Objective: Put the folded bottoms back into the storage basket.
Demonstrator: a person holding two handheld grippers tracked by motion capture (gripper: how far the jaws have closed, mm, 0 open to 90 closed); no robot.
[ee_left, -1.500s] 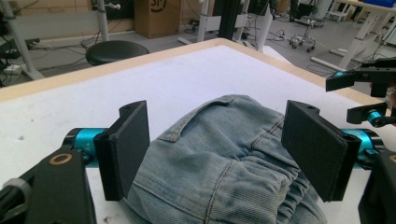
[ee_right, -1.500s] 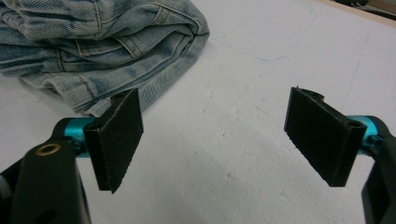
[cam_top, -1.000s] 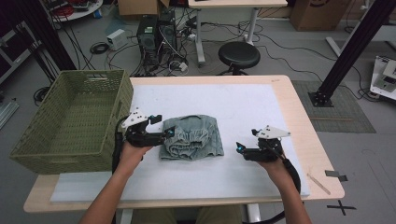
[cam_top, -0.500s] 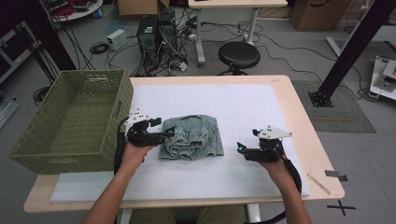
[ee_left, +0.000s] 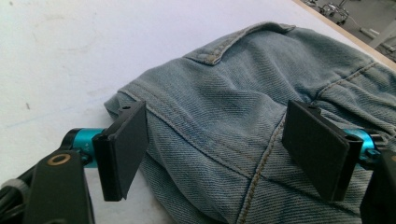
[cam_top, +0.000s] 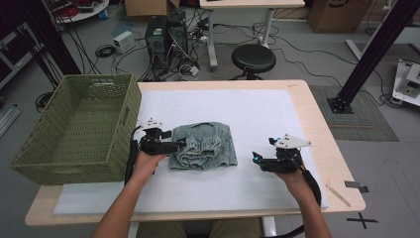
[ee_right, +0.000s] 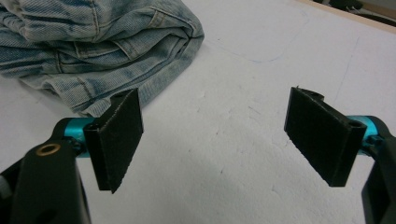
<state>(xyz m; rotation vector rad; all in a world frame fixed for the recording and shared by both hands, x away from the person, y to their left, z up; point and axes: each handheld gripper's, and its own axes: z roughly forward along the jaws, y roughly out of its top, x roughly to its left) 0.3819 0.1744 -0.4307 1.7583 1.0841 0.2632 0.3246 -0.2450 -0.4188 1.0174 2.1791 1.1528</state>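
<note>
The green woven basket point(cam_top: 74, 129) stands at the table's left edge, its visible interior bare; the folded denim garment point(cam_top: 204, 146) lies outside it on the white mat point(cam_top: 257, 114), just beside the basket's right wall. The left gripper point(cam_top: 181, 144) has its jaws spread wide over the garment's left edge; the right gripper point(cam_top: 256, 157) rests near the garment's right side, jaws likewise spread, over bare mat. A black stool point(cam_top: 253, 58) stands beyond the table.

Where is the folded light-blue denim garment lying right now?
In the high view the folded light-blue denim garment lies mid-table on the white mat, right of the green woven basket, with the left gripper at its left edge.
</note>
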